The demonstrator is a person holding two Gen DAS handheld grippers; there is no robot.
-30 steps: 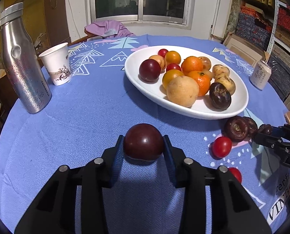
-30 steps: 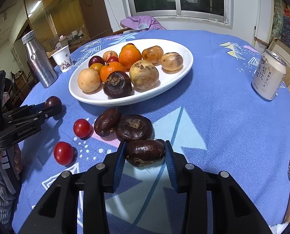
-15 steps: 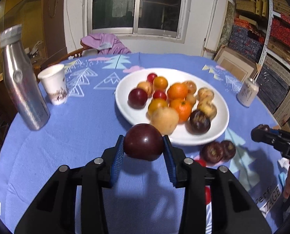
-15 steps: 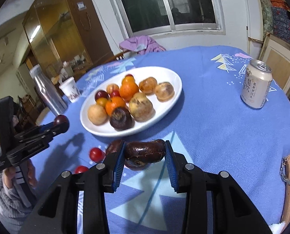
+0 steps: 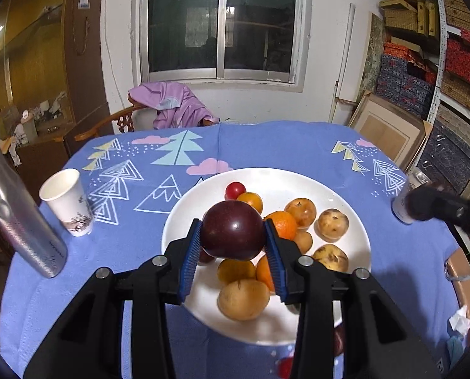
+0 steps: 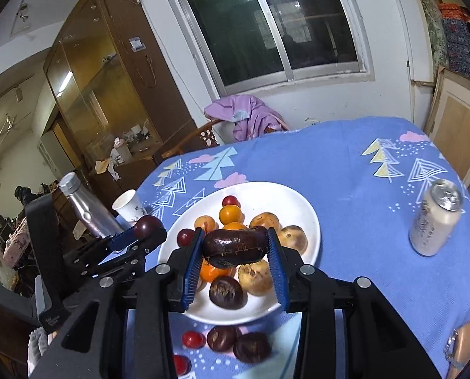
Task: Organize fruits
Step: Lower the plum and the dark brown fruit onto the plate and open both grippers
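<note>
Both claws loaded, held over the fruit plate.

Left gripper (image 5: 233, 241): pads clamped on dark red plum (image 5: 232, 234), above white plate (image 5: 359, 243). Right gripper (image 6: 235, 248): narrow grip on flat dark brown fruit (image 6: 235, 245), over the plate's near half.

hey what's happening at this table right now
A person holds a gripper in each hand, sorting fruit onto a white plate. The left gripper is shut on a dark red plum; the right gripper is shut on a dark brown fruit. Both are held above the plate. Two dark brown fruits and small red ones remain on the tablecloth.
</note>
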